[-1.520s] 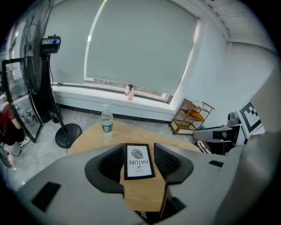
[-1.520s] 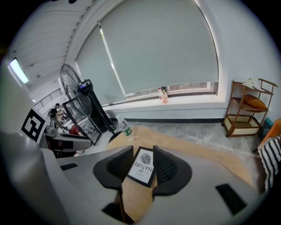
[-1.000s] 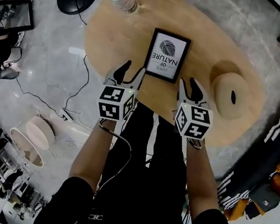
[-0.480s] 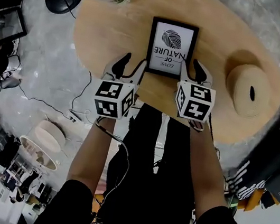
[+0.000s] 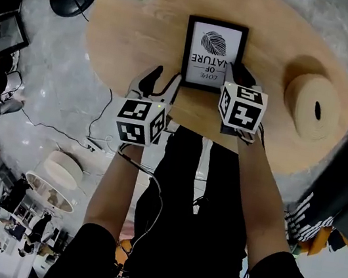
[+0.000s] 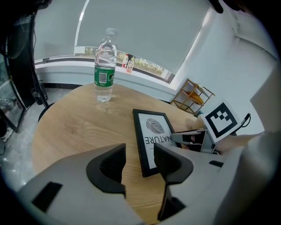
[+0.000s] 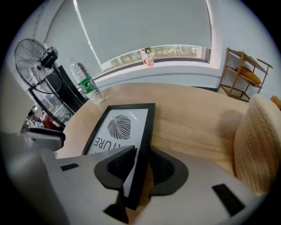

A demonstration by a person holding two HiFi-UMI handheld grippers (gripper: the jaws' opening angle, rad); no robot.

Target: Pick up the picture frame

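Left tongs [image 6: 138, 160] and right tongs [image 7: 142, 160] have sunk to the frame [image 5: 213, 54].
It lies flat on the counter [image 5: 146, 30]; the right tongs, jaws just closing, straddle its right rail without a firm pinch; the left tongs gape empty at its left corner. Grasping stage, I judge: next needs a firm pinch, then a level lift.

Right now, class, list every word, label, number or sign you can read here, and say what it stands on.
"LOVE OF NATURE": on the print in the picture frame, upside down in the head view.
Green label on the water bottle: too small to read.
Marker cubes on the left gripper and right gripper: black-and-white square patterns, no words.
Small bottles on the window sill: too small to read.
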